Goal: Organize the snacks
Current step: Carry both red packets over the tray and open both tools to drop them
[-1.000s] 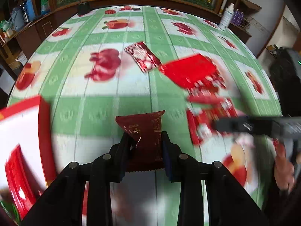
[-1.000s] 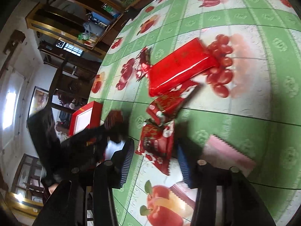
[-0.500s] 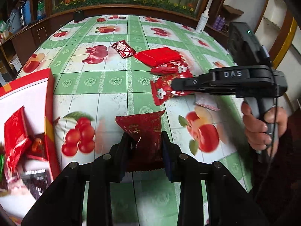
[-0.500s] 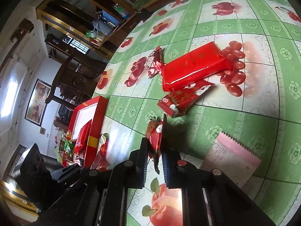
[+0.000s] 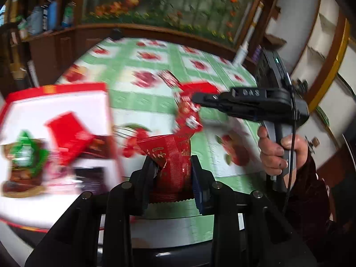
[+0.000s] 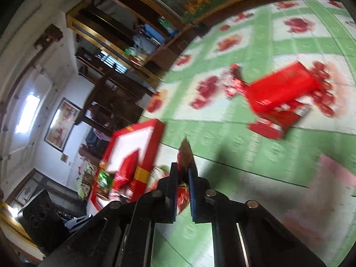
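**Both grippers loaded, both grips thin**

Left gripper (image 5: 172, 169) pinching a dark red snack packet (image 5: 171, 153) by its lower half, upper half standing free toward 12 o'clock. Right gripper (image 6: 183, 187) squeezed nearly flat on a small red packet (image 6: 184, 155), jaws just closed onto it, only the thin edge of the wrapper caught and its tip sticking out toward 12. Seen from the left wrist, that packet (image 5: 188, 118) dangling off the right tool's nose at about 1 o'clock.

Red gift box (image 5: 66, 89) open at 9 o'clock in the left view, several snacks already inside. More red packs (image 6: 280, 98) lying on the green tablecloth (image 6: 222, 138) at 2 o'clock in the right view.

Likely trouble: slick foil sliding out of the narrow right pinch mid-carry and dropping short of the box. Also possible: both tools converging on the box together and knocking each other or clipping its red rim. Heavy blur everywhere, so exact clearances unreadable.
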A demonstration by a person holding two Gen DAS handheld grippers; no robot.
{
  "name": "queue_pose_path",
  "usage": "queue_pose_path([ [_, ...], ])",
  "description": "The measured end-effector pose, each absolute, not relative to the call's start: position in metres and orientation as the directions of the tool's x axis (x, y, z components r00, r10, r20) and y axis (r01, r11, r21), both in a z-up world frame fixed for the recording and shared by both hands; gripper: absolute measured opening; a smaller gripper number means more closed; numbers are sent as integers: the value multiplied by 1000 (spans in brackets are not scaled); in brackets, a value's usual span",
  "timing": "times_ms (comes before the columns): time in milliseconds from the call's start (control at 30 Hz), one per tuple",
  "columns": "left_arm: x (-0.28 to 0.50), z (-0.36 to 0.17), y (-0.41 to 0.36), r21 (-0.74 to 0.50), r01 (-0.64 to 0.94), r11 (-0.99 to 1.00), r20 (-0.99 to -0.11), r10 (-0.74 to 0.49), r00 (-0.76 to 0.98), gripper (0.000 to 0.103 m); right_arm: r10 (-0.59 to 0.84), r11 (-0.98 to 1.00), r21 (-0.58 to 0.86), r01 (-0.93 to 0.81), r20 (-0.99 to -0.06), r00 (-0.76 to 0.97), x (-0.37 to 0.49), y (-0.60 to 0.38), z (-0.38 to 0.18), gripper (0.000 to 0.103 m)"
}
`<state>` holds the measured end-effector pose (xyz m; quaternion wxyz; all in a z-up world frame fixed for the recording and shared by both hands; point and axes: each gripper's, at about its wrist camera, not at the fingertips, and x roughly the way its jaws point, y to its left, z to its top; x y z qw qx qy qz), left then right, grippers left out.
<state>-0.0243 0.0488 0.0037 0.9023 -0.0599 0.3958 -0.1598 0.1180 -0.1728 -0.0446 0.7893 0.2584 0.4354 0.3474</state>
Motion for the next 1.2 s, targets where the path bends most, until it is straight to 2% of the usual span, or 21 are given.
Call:
queue_pose_path([
  [267,-32,26,125,-215,87,973,-637,-207,743,29,757,646,698,-309,-532,380,122,-132,-46,3],
  [433,-24,26,150,-201,33,979,-631,-156,760,29,794,586,735,-340,-439,421,118,-136,-31,2],
  [567,-15,26,166,-160,-7,987,-643,-99,759,29,865,466,796,-388,-317,388,121,-121,-18,2],
  [733,-6,18,182,-110,-83,990,-665,-11,747,30,922,364,830,-422,-256,290,128,-60,-13,2],
  [833,-4,11,187,-91,-113,989,-679,21,734,30,932,354,830,-431,-277,232,130,-17,-17,3],
  [867,-4,9,187,-83,-118,990,-685,30,728,31,932,358,827,-432,-290,217,130,-6,-18,6],
  [967,-7,5,189,-78,-119,990,-694,32,720,42,928,373,828,-419,-325,183,131,17,-25,9],
  [1033,-9,8,192,-72,-119,990,-689,37,724,52,921,389,820,-420,-334,201,130,11,-27,19],
  [1067,-12,9,192,-70,-122,990,-685,41,727,58,911,408,816,-411,-334,242,132,0,-27,30],
  [1200,-13,13,180,-106,-82,991,-677,-12,736,62,873,453,818,-355,-328,361,142,-52,-28,32],
])
